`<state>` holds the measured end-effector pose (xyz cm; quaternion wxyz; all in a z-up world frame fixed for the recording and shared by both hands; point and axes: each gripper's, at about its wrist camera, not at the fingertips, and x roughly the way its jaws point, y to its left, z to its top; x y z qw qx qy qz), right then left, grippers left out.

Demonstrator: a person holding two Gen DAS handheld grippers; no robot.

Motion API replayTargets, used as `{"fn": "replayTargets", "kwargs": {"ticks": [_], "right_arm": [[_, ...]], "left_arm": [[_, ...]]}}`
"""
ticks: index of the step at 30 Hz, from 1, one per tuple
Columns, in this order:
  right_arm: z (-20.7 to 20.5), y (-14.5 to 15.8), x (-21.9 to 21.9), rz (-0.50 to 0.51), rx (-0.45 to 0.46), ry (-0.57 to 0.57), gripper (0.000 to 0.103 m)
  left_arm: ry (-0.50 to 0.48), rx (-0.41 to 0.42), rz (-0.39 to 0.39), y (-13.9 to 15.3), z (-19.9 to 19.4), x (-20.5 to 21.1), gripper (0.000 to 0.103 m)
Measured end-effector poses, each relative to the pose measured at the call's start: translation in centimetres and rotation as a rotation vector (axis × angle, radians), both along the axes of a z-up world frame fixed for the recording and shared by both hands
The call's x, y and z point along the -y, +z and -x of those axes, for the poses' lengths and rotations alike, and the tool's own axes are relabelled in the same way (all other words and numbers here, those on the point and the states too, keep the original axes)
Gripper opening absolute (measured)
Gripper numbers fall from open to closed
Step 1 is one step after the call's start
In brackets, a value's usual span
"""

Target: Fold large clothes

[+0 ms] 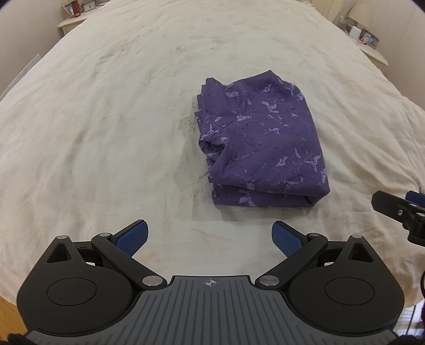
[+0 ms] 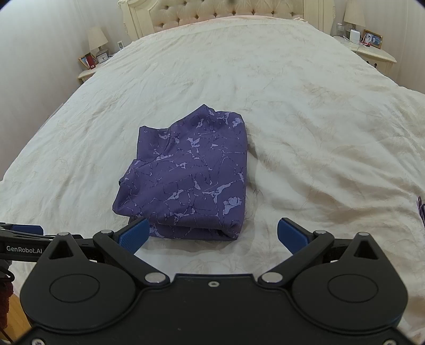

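A purple garment (image 1: 261, 140) with a pale marbled print lies folded into a compact stack on the cream bedspread (image 1: 106, 132). In the left wrist view my left gripper (image 1: 209, 237) stands open and empty, a little short of the stack and to its left. In the right wrist view the same garment (image 2: 186, 175) sits just beyond my right gripper (image 2: 213, 236), which is open and holds nothing; its left blue pad (image 2: 134, 234) overlaps the stack's near edge in the image. The right gripper's side shows at the left view's right edge.
The bed (image 2: 318, 119) stretches to a tufted headboard (image 2: 225, 10). Nightstands with lamps and photo frames flank it, one on the left (image 2: 93, 63) and one on the right (image 2: 372, 50). Wood floor (image 1: 8, 313) shows past the near bed edge.
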<state>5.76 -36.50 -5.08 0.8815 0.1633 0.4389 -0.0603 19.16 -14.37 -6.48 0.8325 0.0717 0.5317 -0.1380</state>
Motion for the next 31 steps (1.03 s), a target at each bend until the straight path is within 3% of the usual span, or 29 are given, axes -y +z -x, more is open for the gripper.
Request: {"fn": "replayTargets", "kwargs": {"ticks": [14,18,31], "right_arm": [[-0.11,-0.22,0.04,-0.005,-0.001,-0.001,0.102],[-0.13,-0.24,0.03,-0.008,-0.002,-0.001,0.102],[-0.35,-0.48,0.12,-0.008,-0.006,0.003,0.102]], "left_arm": [[-0.02,0.004,-0.01,-0.11,-0.16,0.62,0.101],[-0.022,-0.001,-0.016,-0.2,-0.24,0.61,0.093],[-0.022,-0.003,-0.008,-0.36,-0.49,0.76,0.093]]}}
